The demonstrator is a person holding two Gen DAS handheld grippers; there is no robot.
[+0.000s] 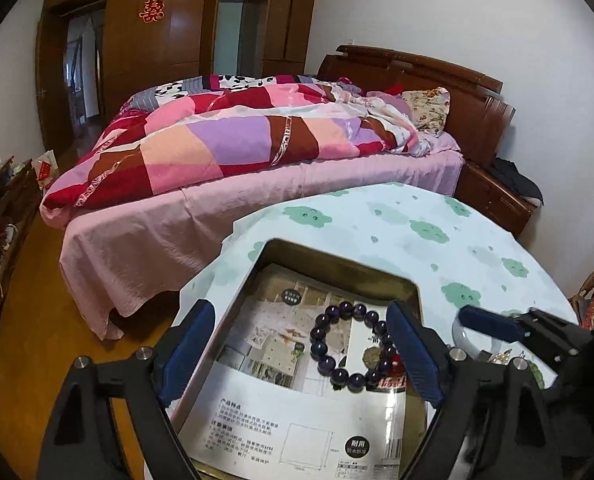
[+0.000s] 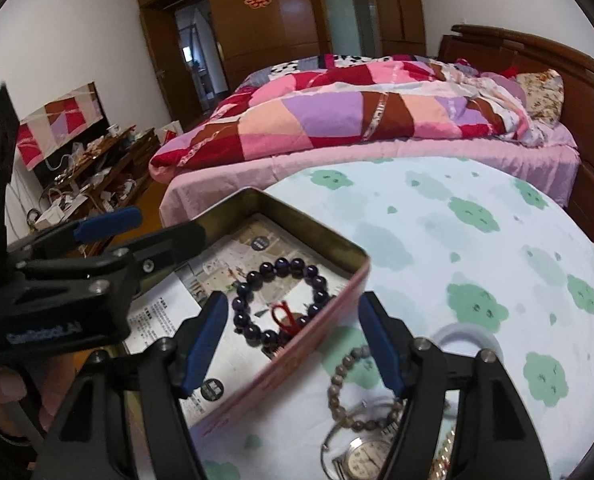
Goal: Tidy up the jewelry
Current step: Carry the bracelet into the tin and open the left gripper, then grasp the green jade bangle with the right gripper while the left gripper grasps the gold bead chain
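**A:** Start with the left wrist view. What's under it?

**B:** The left gripper [image 1: 299, 354] hangs over an open metal tin [image 1: 339, 258] on a table with a cloud-print cloth [image 1: 417, 216]. Its blue-padded jaws are spread wide and hold nothing. A printed paper sheet [image 1: 297, 416] lines the tin's floor, and the dark purple bead bracelet [image 1: 351, 346] lies on it, toward the right side, close to the right pad.

**A:** Touching the pad?

**B:** I can't tell; the pad overlaps its right edge. At far right the right gripper [image 1: 493, 326] shows, beside the tin, over the rim of a white dish [image 1: 463, 334].

**A:** And beyond the table?

**B:** A bed [image 1: 257, 200] with a patchwork quilt [image 1: 225, 140], and a wooden wardrobe [image 1: 169, 32] at the far wall.

**A:** Now the right wrist view.

**B:** The right gripper [image 2: 293, 342] is also wide open and empty. It straddles the tin's [image 2: 297, 356] near right wall: left pad over the inside, right pad over the cloth [image 2: 437, 240]. The purple bracelet [image 2: 283, 304] rests inside the tin near that wall, with something red within its loop.

**A:** Anything outside the tin?

**B:** Near the camera, on the cloth just right of the tin, a brownish bead bracelet [image 2: 353, 396] overlaps a wristwatch [image 2: 367, 458]. The white dish [image 2: 463, 334] sits just behind them. The left gripper [image 2: 109, 220] reaches in from the left over the tin's far corner, its jaws apart.
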